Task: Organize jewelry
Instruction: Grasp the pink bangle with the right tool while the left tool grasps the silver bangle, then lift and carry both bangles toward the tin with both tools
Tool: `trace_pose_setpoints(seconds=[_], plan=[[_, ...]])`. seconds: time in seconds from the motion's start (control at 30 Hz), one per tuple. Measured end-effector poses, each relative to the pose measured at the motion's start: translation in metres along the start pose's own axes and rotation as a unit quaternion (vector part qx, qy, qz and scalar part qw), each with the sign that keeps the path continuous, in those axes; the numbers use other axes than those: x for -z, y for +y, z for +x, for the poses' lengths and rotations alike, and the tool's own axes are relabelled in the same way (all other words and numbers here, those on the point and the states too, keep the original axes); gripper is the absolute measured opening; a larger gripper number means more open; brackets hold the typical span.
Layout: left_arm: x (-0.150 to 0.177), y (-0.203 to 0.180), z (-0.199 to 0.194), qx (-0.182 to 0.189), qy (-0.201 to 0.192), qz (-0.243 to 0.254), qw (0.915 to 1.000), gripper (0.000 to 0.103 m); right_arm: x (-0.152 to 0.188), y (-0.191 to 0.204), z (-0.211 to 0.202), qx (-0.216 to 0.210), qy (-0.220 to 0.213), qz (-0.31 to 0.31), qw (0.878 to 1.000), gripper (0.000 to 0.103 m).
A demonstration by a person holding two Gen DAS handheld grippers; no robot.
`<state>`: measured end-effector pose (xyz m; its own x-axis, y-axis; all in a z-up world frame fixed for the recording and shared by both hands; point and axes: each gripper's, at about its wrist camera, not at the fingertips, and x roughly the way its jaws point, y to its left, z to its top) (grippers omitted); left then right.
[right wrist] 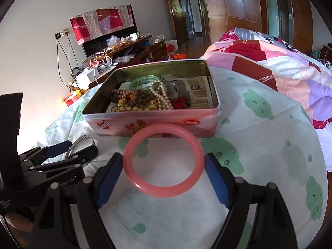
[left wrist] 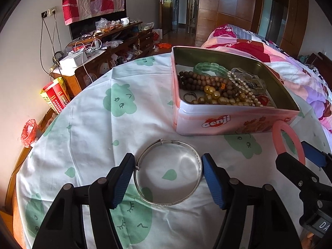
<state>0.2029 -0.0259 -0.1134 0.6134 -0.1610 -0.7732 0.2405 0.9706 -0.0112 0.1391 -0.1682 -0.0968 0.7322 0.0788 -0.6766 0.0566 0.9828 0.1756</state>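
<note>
My left gripper (left wrist: 168, 178) brackets the silver bangle (left wrist: 168, 172), pads touching its sides; my right gripper (right wrist: 164, 176) stands released around the pink bangle (right wrist: 162, 159).

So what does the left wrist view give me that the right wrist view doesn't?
Only the left wrist view shows the whole silver bangle between the left gripper pads, the left pad touching it; whether it is clamped is unclear. Only the right wrist view shows the whole pink bangle between the right gripper pads, with a small gap on its right side. Both show the open tin of beads, and part of the other gripper and bangle.
</note>
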Motion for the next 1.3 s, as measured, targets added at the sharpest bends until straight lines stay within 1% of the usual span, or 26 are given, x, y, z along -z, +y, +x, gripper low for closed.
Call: trace_pose_setpoints(seconds=[0.03,0.13,0.2,0.3,0.33,0.4,0.5,0.57,0.77,0.9,0.97,1.03,1.13,1.3], plan=[[0.0,0.0,-0.002,-0.007,-0.004,0.0,1.0,0.067,0.0,0.001,0.0,0.001,0.0,-0.002,1.0,0.083],[0.002,-0.004,-0.015,-0.023,-0.036,0.004,0.9991,0.067,0.0,0.002,-0.002,0.002,-0.004,-0.004,1.0,0.083],[0.004,-0.008,-0.03,-0.028,-0.068,0.01,0.9972,0.067,0.0,0.002,-0.002,0.001,-0.007,-0.004,1.0,0.083],[0.007,-0.008,-0.045,-0.027,-0.099,0.006,0.9947,0.067,-0.001,0.0,-0.005,-0.005,-0.015,0.0,1.0,0.083],[0.009,-0.006,-0.051,-0.022,-0.112,-0.003,0.9934,0.067,-0.001,0.0,-0.007,-0.005,-0.022,0.001,1.0,0.083],[0.012,0.0,-0.057,-0.007,-0.125,-0.022,0.9919,0.067,-0.002,-0.001,-0.011,-0.004,-0.034,0.002,0.999,0.083],[0.012,0.008,-0.06,0.009,-0.124,-0.048,0.9911,0.067,-0.003,0.0,-0.017,0.0,-0.053,-0.002,0.999,0.083],[0.013,0.012,-0.063,0.01,-0.125,-0.059,0.9903,0.067,-0.004,0.002,-0.02,0.0,-0.062,-0.005,0.998,0.083],[0.022,0.011,-0.069,0.029,-0.129,-0.08,0.988,0.067,-0.004,0.008,-0.024,0.001,-0.079,-0.021,0.997,0.083],[0.023,0.007,-0.07,0.025,-0.125,-0.076,0.9889,0.067,-0.002,0.013,-0.029,0.001,-0.094,-0.034,0.995,0.083],[0.024,0.003,-0.07,0.015,-0.125,-0.067,0.9898,0.067,-0.002,0.015,-0.029,0.007,-0.098,-0.04,0.994,0.083],[0.027,0.001,-0.073,0.014,-0.126,-0.062,0.99,0.067,-0.001,0.016,-0.031,0.013,-0.102,-0.044,0.994,0.083],[0.028,-0.003,-0.076,0.015,-0.128,-0.058,0.99,0.067,0.0,0.016,-0.034,0.017,-0.107,-0.044,0.993,0.083],[0.03,-0.008,-0.08,0.001,-0.13,-0.048,0.9904,0.067,0.003,0.011,-0.039,0.021,-0.107,-0.038,0.993,0.083]])
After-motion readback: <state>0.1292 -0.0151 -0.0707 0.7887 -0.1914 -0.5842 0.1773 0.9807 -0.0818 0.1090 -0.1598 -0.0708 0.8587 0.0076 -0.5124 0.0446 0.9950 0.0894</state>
